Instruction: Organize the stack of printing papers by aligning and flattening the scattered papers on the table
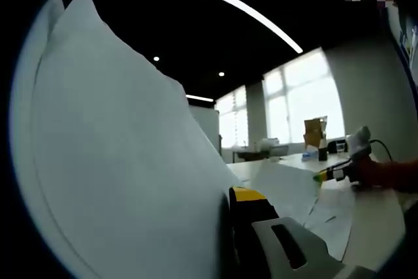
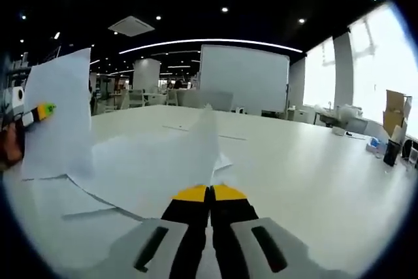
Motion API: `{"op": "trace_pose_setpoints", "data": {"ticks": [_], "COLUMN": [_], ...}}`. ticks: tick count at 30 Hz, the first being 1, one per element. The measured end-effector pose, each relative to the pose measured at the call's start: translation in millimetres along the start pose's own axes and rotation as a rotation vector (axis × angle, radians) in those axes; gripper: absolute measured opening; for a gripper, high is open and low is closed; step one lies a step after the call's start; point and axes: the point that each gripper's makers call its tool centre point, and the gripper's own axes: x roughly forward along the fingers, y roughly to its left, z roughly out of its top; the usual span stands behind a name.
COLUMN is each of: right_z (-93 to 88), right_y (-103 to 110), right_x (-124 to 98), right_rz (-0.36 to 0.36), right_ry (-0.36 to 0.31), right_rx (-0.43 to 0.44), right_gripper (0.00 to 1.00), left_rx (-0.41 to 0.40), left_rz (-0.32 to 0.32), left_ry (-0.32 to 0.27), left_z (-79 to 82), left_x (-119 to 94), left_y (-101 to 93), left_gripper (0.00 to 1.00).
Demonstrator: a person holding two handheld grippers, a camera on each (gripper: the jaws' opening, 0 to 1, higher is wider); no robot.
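gripping papers, both hand-held grippers

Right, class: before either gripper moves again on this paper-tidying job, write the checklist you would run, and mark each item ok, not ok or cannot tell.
1. Right gripper shut on a lifted sheet: ok.
2. Left gripper holding the raised paper: ok.
3. Sheets aligned into one stack: not ok; loose papers lie spread on the table.
4. Papers flat: not ok; two stand up off the table.
5. Edges of the raised paper square: cannot tell.
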Motion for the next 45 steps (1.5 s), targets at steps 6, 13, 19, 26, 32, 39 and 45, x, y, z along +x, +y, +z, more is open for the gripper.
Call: {"op": "trace_pose_setpoints", "data": {"ticks": [6,13,19,26,32,39,45], "right_z": [0.9,-1.6,-3.5,-2.0,-0.4,-0.2,0.8], "right_y": [-0.6,-3.0,-2.5,-8.6,-13.2,-12.9,-11.9], "right_x": [-3.4,-3.6,-3.0,-0.8,-0.5,-0.3,-0.1], "right_rz": [-0.011,-0.034,-0.042,-0.045,-0.046,-0.045,-0.042], "right_ry": [-0.009,0.003,0.018,0.013,0.003,0.006,0.005], "right_rx": [0.013,-0.057,-0.088,-0.064,-0.028,-0.04,-0.042], "right_gripper": [0.0,0.0,0.0,0.0,0.0,0.0,0.0], "left_rx": [-0.001,0.0,0.0,-0.002,-0.004,-0.004,-0.005], "left_rz": [0.0,0.002,0.004,0.004,0.003,0.001,0.002], "left_ry": [-0.003,-0.004,-0.004,-0.002,-0.002,-0.001,0.0], "left_z": [1.1,2.3,2.8,2.8,3.0,3.5,3.2], "left_x": [-0.7,-0.8,-0.6,0.3,0.9,1.1,0.9], "left_y": [-0.6,-2.9,-3.3,-3.5,-4.2,-5.3,-5.0], "left_gripper": [0.11,0.11,0.11,0.11,0.11,0.11,0.11]}}
